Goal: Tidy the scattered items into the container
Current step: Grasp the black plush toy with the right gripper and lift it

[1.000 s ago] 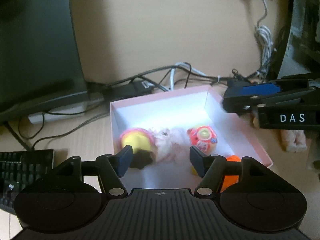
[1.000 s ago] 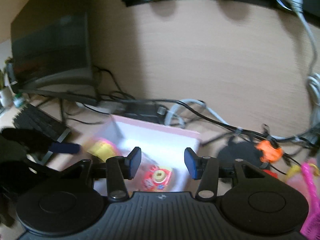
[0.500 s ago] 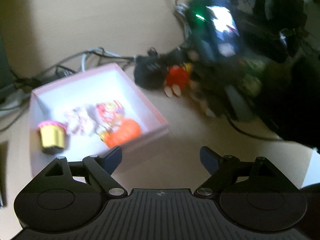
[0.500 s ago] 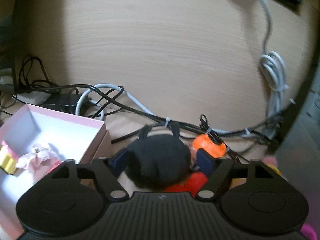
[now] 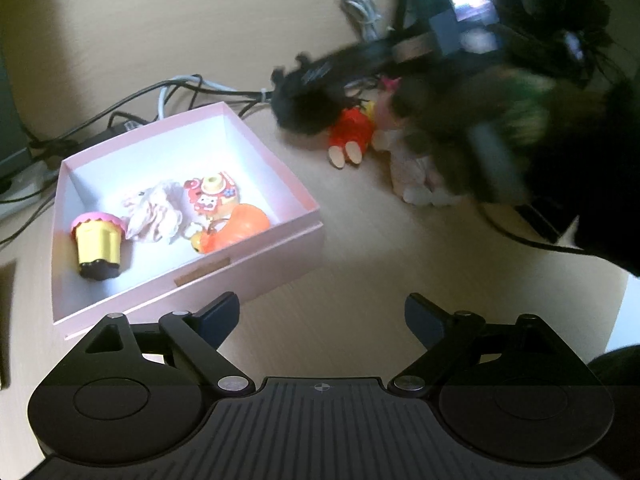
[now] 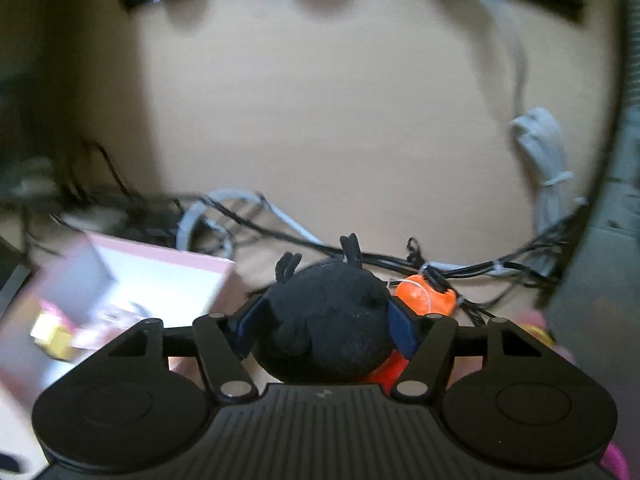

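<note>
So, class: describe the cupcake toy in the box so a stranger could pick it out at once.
Find the pink box on the wooden desk. Inside, at its left end, stands the cupcake toy, beside a pale frilly toy. Only it has a yellow body, pink frilled top and black base.

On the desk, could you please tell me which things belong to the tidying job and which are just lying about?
Job:
pink box
black plush
red doll
toys already boxed: cupcake, orange duck

Lying about:
cables
coiled grey cord

Open pink box (image 5: 276, 240) holding small toys, black plush (image 6: 328, 320) beside its corner
</note>
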`<state>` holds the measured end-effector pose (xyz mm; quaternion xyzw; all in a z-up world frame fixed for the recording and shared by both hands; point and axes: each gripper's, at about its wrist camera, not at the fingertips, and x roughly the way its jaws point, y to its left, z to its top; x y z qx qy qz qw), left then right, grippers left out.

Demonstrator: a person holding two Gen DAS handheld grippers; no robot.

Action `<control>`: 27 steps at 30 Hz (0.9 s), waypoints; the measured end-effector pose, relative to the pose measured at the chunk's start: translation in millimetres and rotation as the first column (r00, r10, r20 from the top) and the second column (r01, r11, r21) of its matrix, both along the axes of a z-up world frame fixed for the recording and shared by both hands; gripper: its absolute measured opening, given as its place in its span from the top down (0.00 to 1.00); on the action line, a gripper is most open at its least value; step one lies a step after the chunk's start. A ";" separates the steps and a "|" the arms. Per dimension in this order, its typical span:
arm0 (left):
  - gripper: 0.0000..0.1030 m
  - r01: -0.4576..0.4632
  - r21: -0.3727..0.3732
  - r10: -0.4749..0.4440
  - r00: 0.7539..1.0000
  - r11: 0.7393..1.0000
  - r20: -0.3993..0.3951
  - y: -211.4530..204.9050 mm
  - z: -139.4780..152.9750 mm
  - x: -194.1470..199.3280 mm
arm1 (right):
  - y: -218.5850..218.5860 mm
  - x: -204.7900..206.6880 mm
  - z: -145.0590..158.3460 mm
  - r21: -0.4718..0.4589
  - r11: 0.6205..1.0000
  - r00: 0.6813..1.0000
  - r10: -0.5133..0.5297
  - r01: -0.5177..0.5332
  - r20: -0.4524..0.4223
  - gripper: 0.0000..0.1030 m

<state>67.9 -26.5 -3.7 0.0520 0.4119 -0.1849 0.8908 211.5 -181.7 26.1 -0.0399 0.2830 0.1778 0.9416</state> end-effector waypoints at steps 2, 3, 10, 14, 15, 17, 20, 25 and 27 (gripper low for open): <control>0.09 0.025 0.004 -0.025 1.000 1.000 0.002 -2.7 -0.1 -5.4 | -12.0 -33.8 11.8 0.026 0.999 0.999 0.032 -0.032 -0.007 0.36; 0.09 0.040 0.006 -0.040 0.999 0.999 0.002 -4.2 -0.5 -7.6 | -16.9 -50.0 13.3 0.028 0.998 0.999 0.049 -0.048 -0.021 0.36; 0.08 0.150 0.031 -0.150 0.989 0.988 0.001 -18.4 -0.7 -26.6 | -33.3 -121.3 -23.2 0.090 0.994 0.968 0.084 -0.064 -0.236 0.36; 0.08 0.178 0.038 -0.177 0.984 0.983 -0.018 -25.6 -5.0 -31.1 | -31.2 -135.0 -30.1 0.150 0.986 0.957 0.108 -0.069 -0.269 0.35; 0.08 0.182 0.038 -0.181 0.983 0.983 -0.024 -27.3 -6.4 -31.4 | -31.2 -137.9 -27.0 0.160 0.984 0.958 0.116 -0.076 -0.261 0.33; 0.08 0.181 0.052 -0.180 0.983 0.982 -0.029 -33.6 -9.5 -30.6 | -35.0 -140.0 -16.2 0.173 0.981 0.965 0.124 -0.085 -0.229 0.27; 0.08 0.164 0.083 -0.163 0.986 0.983 -0.020 -45.7 -15.0 -24.5 | -49.0 -135.2 2.8 0.165 0.984 0.982 0.095 -0.067 -0.165 0.26; 0.08 0.114 0.132 -0.117 0.993 0.985 0.015 -70.0 -23.0 -6.3 | -66.7 -110.5 4.8 0.070 0.997 0.992 -0.022 0.030 -0.121 0.26; 0.08 0.090 0.156 -0.096 0.995 0.984 0.031 -79.8 -26.1 1.7 | -73.8 -105.7 1.0 0.051 0.997 0.991 -0.058 0.064 -0.123 0.26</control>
